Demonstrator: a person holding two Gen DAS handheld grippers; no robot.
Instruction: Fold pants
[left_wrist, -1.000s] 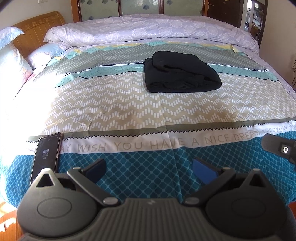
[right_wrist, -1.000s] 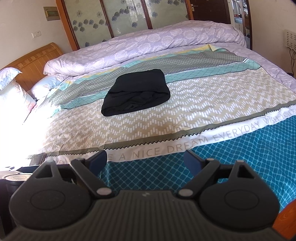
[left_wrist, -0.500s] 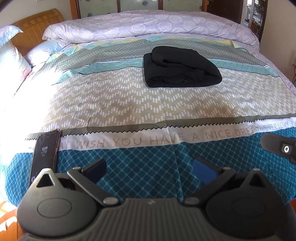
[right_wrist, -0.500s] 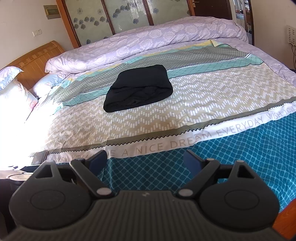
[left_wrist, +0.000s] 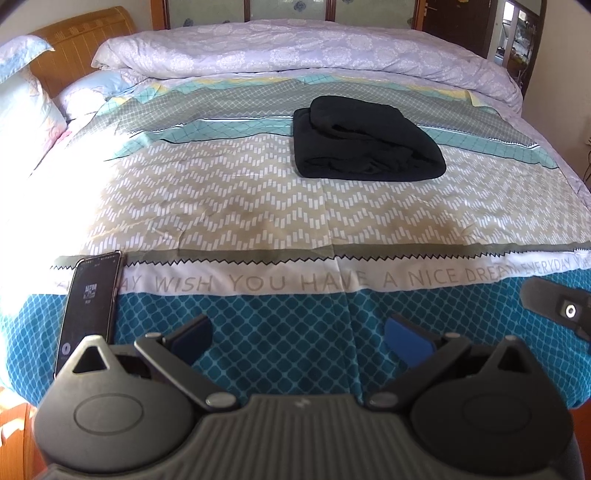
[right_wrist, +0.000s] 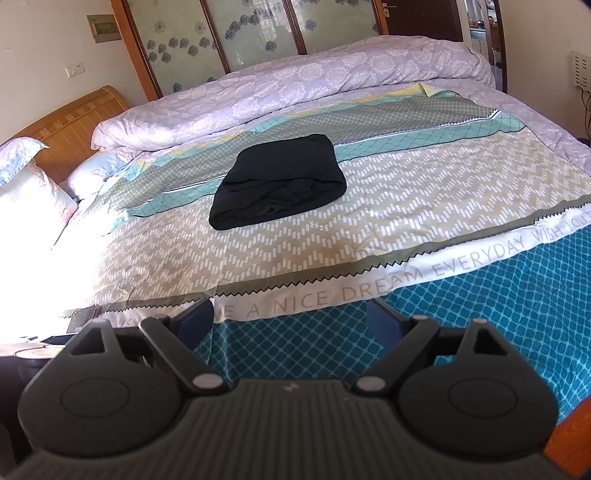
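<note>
Because the black pants (left_wrist: 367, 142) already lie as a compact folded bundle in the middle of the patterned bedspread (left_wrist: 258, 206), the fold looks finished, or close to it. Any last tidy-up would best be a light press on the loose front edges, without dragging the bundle. Both claws are well apart from the pants, over the blue foot of the bed. The left gripper (left_wrist: 297, 334) is spread wide, holding and touching nothing. The right gripper (right_wrist: 290, 317) is equally wide and empty. A phone (left_wrist: 88, 295) lies near the left gripper.
</note>
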